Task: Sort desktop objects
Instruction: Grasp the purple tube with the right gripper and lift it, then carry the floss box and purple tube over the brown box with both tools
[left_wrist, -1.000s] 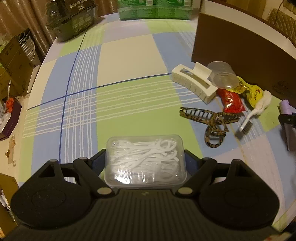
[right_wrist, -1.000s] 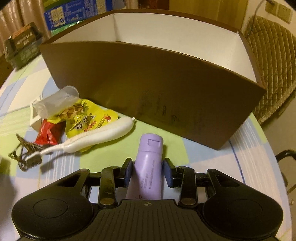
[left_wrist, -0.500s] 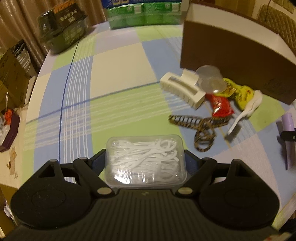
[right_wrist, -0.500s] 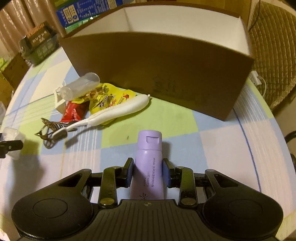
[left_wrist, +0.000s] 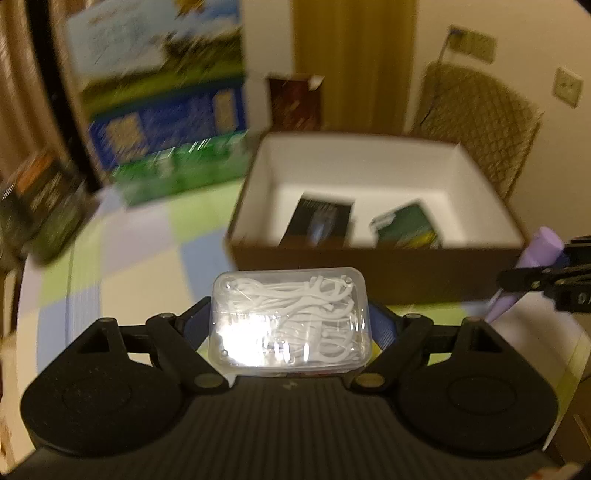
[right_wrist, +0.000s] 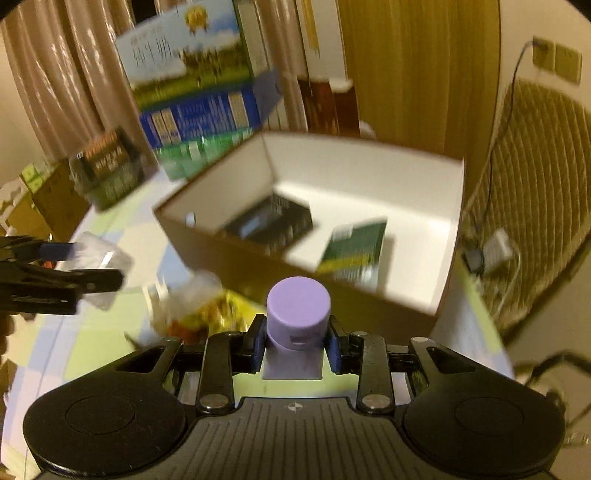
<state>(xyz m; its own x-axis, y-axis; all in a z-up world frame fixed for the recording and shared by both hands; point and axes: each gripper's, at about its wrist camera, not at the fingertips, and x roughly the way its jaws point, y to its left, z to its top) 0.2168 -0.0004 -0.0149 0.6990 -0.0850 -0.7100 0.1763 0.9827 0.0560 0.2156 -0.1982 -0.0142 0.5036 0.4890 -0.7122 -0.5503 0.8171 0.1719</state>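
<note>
The left gripper (left_wrist: 290, 325) clamps a clear plastic box of white floss picks (left_wrist: 290, 319); the right gripper (right_wrist: 295, 341) pinches a lilac capped tube (right_wrist: 297, 314). Both hang before the brown white-lined cardboard box (left_wrist: 373, 170). All printing is too blurred to read.

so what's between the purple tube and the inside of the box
Only the box's brown front wall. In the right wrist view the purple tube, held in the right claw, sits just short of it.
</note>
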